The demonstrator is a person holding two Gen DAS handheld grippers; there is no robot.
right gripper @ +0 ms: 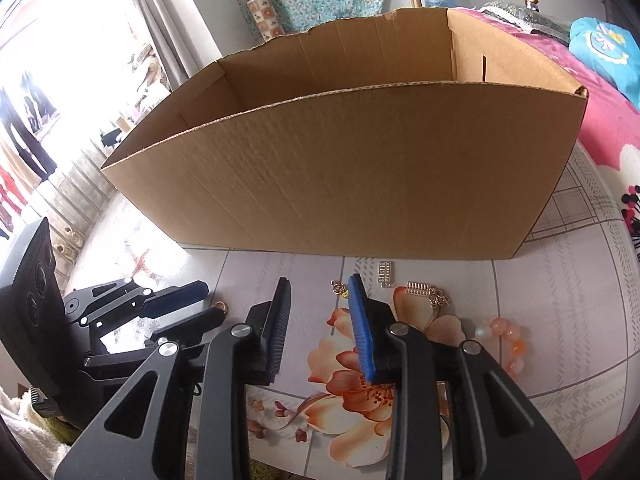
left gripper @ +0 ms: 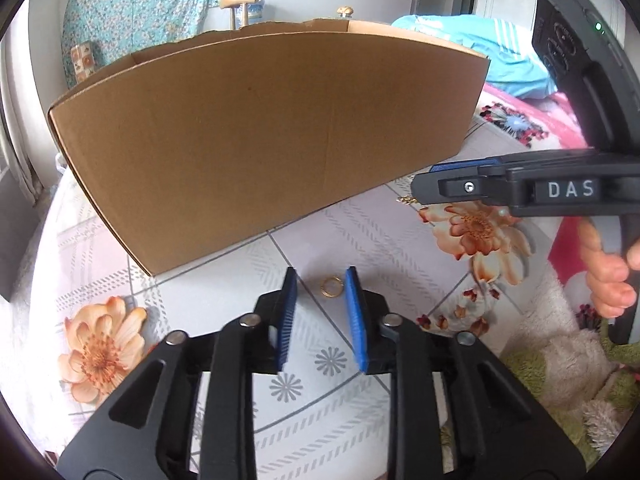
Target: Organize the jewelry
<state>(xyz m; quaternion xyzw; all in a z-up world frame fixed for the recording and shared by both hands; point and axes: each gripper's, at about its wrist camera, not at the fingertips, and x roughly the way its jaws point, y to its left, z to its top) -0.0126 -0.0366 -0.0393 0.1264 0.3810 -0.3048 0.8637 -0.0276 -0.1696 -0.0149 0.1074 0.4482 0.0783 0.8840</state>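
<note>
Left gripper (left gripper: 320, 284) jaws stand apart, gold ring (left gripper: 331, 287) lying between them on the bed; right gripper (right gripper: 318, 292) jaws apart over chain (right gripper: 340, 289). Next: close, lift into cardboard box (left gripper: 256, 140).

box (right gripper: 360, 184): on the bed cover (right gripper: 560, 320), behind the jewelry
ring (left gripper: 331, 286): before the box, left
chains (right gripper: 428, 294): right of ring
beads (right gripper: 506, 340): rightmost

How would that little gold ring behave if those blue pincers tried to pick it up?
The gold ring lies flat on soft floral cloth, so the left gripper may struggle to get under it. It looks thin, smooth and light, so it could probably slip or roll away.
</note>
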